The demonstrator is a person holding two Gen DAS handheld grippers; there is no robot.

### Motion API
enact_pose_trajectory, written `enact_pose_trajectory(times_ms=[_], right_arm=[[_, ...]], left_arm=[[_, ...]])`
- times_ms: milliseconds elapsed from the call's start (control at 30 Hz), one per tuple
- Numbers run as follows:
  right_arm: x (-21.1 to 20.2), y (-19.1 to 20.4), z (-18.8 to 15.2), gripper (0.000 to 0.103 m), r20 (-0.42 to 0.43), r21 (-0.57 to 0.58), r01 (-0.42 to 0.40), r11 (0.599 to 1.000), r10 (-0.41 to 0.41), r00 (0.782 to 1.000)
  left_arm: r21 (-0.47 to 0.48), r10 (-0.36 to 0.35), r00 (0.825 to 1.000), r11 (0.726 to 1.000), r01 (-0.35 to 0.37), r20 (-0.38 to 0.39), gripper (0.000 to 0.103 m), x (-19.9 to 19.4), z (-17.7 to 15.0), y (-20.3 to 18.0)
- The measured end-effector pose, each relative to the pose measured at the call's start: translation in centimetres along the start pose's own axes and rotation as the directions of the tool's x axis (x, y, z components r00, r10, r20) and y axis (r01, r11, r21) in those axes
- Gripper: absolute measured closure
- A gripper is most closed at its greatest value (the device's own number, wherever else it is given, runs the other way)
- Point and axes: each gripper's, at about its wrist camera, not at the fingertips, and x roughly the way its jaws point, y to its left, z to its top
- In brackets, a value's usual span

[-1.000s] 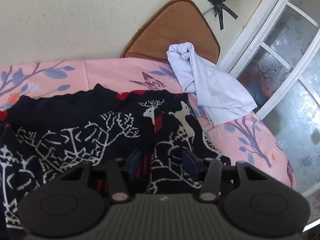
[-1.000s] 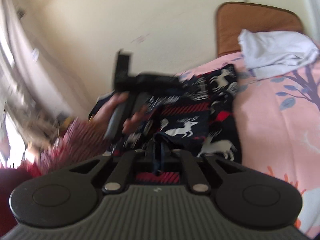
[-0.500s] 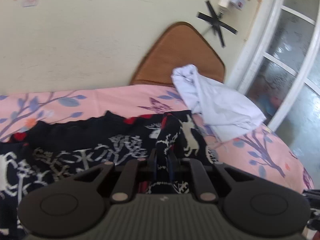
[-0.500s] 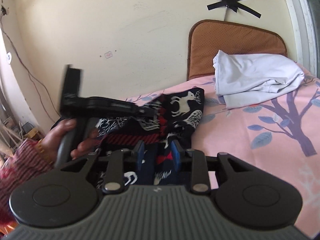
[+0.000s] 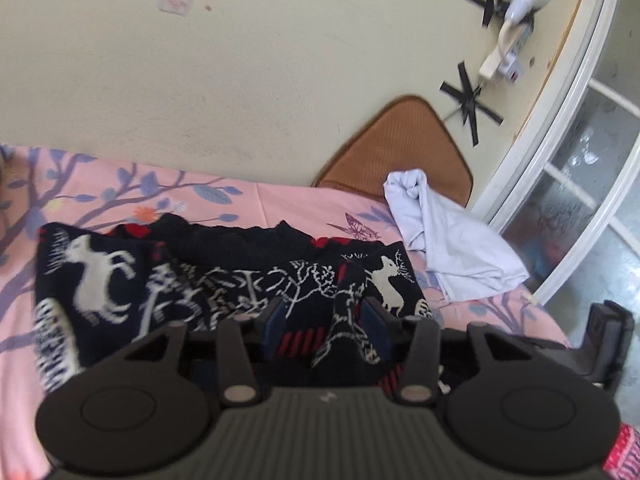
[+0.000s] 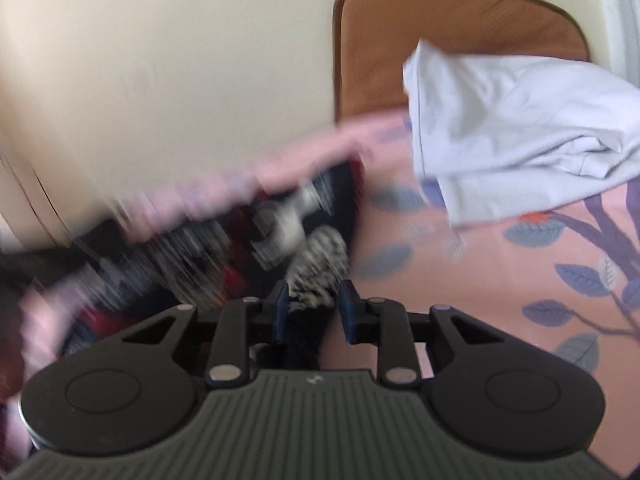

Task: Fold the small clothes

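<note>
A dark navy knitted sweater [image 5: 224, 280] with white reindeer and red stripes lies folded on the pink floral bedsheet [image 5: 280, 200]. My left gripper [image 5: 326, 326] is open, its jaws apart around a raised ridge of the sweater near its right end. My right gripper [image 6: 314, 312] is open over the sweater's edge [image 6: 316, 256], with a fold of cloth between the blue pads; this view is motion-blurred. The right gripper's body also shows at the right edge of the left wrist view [image 5: 604, 344].
A crumpled pale lilac garment [image 5: 444, 248] lies on the sheet to the right, also in the right wrist view [image 6: 520, 128]. A brown cushion [image 5: 404, 152] leans on the cream wall. A white-framed glass door [image 5: 572, 208] stands at the right.
My left gripper was shut on the sweater's fold half a second ago and has opened. The right gripper has swung right and closer to the bed. The sweater's left part now lies folded over.
</note>
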Motion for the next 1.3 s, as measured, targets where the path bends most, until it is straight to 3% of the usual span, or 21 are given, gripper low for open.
enact_pose_trajectory(times_ms=[33,100,233,300,433,500,600,667,700,833,900,967,1033,1067,1167,1300], right_arm=[[0.2,0.7,0.2,0.063,-0.003,-0.033,0.043,0.999,-0.043,0.999],[-0.3,1.6,0.6,0.067,0.039,-0.019,0.038,0.999,-0.038,0.999],[-3.3,4.3,0.8,0.065,0.094,0.015,-0.162,0.987,0.160,0.983],[-4.8,6.6,-0.1,0.065,0.060,-0.058,-0.209,0.976,0.212,0.975],[-5.3,8.8,-3.2,0.060,-0.003,-0.139,-0.199,0.970,0.201,0.980],[-5.0,8.5,-4.8,0.060,-0.034,-0.117,-0.162,0.980,0.159,0.987],[-4.7,7.2,-7.0,0.061,-0.094,0.012,-0.210,0.978,0.210,0.973],[-4.9,7.0,-7.9,0.094,-0.087,0.044,-0.235,0.971,0.238,0.967],[-5.2,6.9,-8.1,0.093,-0.068,0.063,-0.241,0.969,0.245,0.967],[-8.7,7.6,-7.5,0.093,0.050,0.043,-0.183,0.982,0.180,0.982],[-9.0,8.1,-7.8,0.092,0.013,0.014,-0.164,0.986,0.164,0.986],[-7.9,9.3,-8.6,0.086,-0.058,-0.067,-0.124,0.990,0.120,0.991],[-7.6,10.1,-8.6,0.072,-0.017,-0.102,-0.066,0.993,0.064,0.998],[-7.8,10.3,-8.3,0.071,0.026,-0.090,-0.060,0.994,0.063,0.998],[-8.0,11.4,-6.6,0.071,0.122,-0.074,-0.140,0.987,0.148,0.981],[-4.7,14.9,-4.1,0.071,0.085,-0.140,-0.347,0.927,0.360,0.929]], left_arm=[[-0.001,0.003,1.000,1.000,-0.003,0.011,0.060,-1.3,-0.4,0.5],[-0.004,0.009,1.000,1.000,-0.009,0.025,0.060,-3.6,-1.7,1.5],[-0.042,0.045,0.999,0.998,-0.044,0.026,0.058,-6.8,-4.0,3.5],[-0.062,0.061,0.998,0.996,-0.060,0.013,0.058,-7.5,-5.0,4.2],[-0.057,0.068,0.998,0.996,-0.068,0.001,0.058,-8.6,-6.7,4.7],[-0.056,0.046,0.999,0.997,-0.046,-0.004,0.058,-9.0,-7.4,4.6],[-0.045,0.021,1.000,0.999,-0.022,-0.011,0.057,-9.1,-8.0,4.2],[-0.042,0.014,1.000,0.999,-0.014,-0.013,0.057,-9.2,-8.5,4.0],[-0.044,0.015,1.000,0.999,-0.016,-0.013,0.057,-9.3,-8.6,3.9],[-0.049,0.010,1.000,0.999,-0.010,-0.001,0.057,-10.4,-9.4,3.6],[-0.048,0.004,1.000,0.999,-0.004,0.001,0.054,-11.2,-9.8,3.7],[-0.053,0.001,1.000,0.999,-0.002,-0.008,0.050,-11.7,-10.2,3.7],[-0.047,0.009,1.000,0.999,-0.010,-0.024,0.049,-11.8,-10.8,3.6],[-0.042,0.018,0.999,0.999,-0.020,-0.035,0.049,-11.9,-11.0,3.4],[-0.026,0.052,0.997,0.998,-0.053,-0.048,0.049,-12.7,-11.6,3.0],[-0.028,0.104,0.995,0.994,-0.104,0.000,0.045,-16.7,-13.0,3.0]])
